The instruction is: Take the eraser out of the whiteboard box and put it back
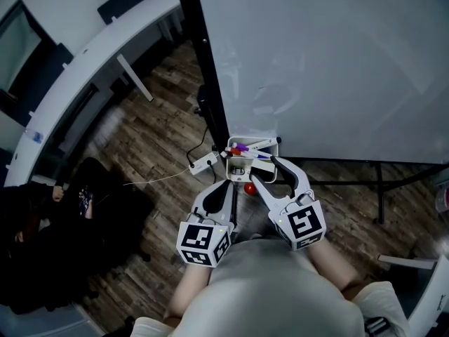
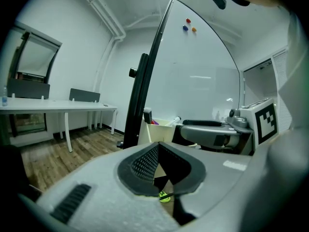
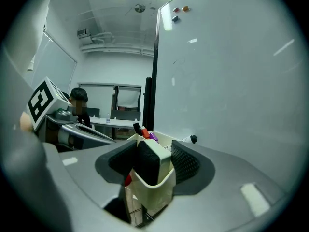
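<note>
Grip is the question we weigh here. The block eraser with a white plastic back and a black felt face (image 3: 147, 166) stands on end inside the cream plastic whiteboard box (image 3: 155, 196). It sits at the end of the box nearest the camera, low in the centre of the right gripper view. Beyond it in the same box, red and purple markers (image 3: 144, 131) stick up. The box hangs at the lower edge of the large white whiteboard (image 1: 337, 62), just below the middle of the head view.

The right gripper (image 3: 154, 161) has its jaws apart and straddles that end of the box. One ribbed pad is just beside the felt face and the other is at the outer side of the box wall; we see neither pressing. The left gripper (image 2: 158, 149) has its jaws together with nothing between them. In the head view it hangs just left of the box, above the wooden floor (image 1: 158, 121).

We judge the eraser light and stiff in the body, with a felt face that gives a little and grips well; the plastic back is likely smoother. The thin box wall may flex if clamped. So we would take hold of the eraser alone, across felt and back near its top, and lift it straight up clear of the markers.
</note>
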A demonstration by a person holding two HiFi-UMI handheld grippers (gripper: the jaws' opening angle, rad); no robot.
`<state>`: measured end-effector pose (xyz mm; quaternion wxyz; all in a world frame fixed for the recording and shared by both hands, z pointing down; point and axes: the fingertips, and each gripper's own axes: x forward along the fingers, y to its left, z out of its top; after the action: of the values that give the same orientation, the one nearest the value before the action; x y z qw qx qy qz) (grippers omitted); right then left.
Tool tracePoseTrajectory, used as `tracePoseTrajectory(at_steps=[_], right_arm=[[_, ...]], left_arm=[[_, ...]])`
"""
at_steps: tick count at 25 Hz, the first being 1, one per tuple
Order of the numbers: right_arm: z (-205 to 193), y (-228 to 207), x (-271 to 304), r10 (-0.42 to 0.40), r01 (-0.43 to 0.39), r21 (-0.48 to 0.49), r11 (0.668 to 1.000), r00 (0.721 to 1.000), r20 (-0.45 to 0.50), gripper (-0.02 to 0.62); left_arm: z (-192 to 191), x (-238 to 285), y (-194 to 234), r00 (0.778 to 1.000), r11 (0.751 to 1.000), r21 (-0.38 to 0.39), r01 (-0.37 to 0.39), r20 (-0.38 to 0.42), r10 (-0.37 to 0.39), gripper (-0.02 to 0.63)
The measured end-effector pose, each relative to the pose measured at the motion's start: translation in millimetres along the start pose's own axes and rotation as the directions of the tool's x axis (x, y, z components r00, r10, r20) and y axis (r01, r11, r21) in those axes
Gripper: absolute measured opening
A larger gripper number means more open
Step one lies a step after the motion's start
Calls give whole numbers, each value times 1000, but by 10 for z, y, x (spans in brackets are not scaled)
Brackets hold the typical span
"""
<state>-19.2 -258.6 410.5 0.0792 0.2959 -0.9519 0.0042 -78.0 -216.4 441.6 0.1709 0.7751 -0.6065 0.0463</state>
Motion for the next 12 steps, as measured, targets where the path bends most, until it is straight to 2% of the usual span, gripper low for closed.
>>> tracePoseTrajectory(at_steps=[12], right_arm=[[6,-28,2,-25,25,0,1000,1000,-9,204]], left_arm=[[-2,2,-1,1000,1000,2,6,-5,-6,0]])
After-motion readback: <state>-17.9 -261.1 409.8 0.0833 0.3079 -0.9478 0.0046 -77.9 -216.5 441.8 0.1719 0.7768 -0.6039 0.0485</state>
